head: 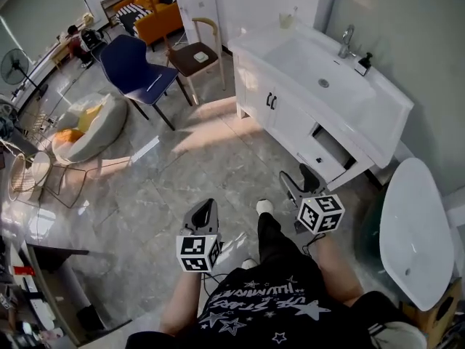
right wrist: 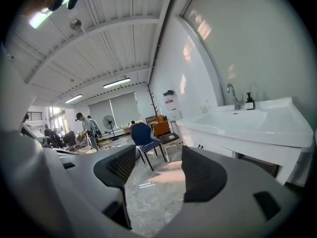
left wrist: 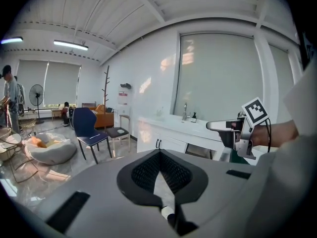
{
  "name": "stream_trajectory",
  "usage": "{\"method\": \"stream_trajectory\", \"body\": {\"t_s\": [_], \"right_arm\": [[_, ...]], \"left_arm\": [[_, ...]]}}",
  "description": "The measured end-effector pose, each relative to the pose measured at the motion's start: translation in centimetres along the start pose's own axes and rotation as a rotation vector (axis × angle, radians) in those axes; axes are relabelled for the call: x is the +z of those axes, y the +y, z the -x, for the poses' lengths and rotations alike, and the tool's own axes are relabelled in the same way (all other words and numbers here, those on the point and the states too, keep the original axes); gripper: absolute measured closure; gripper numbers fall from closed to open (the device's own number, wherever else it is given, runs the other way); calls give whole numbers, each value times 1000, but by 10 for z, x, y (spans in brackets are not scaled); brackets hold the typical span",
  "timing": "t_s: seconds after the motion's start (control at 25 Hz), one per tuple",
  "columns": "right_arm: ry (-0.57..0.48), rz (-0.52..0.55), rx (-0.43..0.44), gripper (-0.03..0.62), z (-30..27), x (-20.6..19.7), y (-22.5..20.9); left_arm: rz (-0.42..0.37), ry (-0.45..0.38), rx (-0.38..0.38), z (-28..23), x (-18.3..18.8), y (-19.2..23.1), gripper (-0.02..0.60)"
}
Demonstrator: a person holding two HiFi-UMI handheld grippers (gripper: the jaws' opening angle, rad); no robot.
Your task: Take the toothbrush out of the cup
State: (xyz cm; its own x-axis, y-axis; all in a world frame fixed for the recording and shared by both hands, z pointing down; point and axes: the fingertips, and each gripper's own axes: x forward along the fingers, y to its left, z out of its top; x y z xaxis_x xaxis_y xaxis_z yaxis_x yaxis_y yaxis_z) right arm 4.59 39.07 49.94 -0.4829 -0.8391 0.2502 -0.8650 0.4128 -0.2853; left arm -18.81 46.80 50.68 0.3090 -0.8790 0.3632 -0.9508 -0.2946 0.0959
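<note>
Black ribbed pads of the left tool (left wrist: 159,155) are seen pressed together on nothing; those of the right tool (right wrist: 157,155) stand wide apart, empty. From the head view alone the cup (head: 288,18) is plainly made out, at the far corner of the washbasin worktop (head: 390,115), well apart from both tools. Its toothbrush cannot be told.

Far-corner cup (head: 288,19) on the counter (head: 394,112), contents too small and blurry; person's torso (head: 269,304) partly beyond bottom edge.
</note>
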Motion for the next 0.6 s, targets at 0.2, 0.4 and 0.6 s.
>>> {"method": "stream_trajectory", "body": {"t_s": [0.2,0.4,0.6], "right_arm": [[-4,-15,-7,301,-66,28,-35],[16,-24,7,300,-134,59,-82],[13,-33,11,300,-204,99,-137]], "left_arm": [[5,9,17,-64,30,22,566],[-12,3,34,-138,68,35,566],[-19,10,40,-217,103,43,566]]}}
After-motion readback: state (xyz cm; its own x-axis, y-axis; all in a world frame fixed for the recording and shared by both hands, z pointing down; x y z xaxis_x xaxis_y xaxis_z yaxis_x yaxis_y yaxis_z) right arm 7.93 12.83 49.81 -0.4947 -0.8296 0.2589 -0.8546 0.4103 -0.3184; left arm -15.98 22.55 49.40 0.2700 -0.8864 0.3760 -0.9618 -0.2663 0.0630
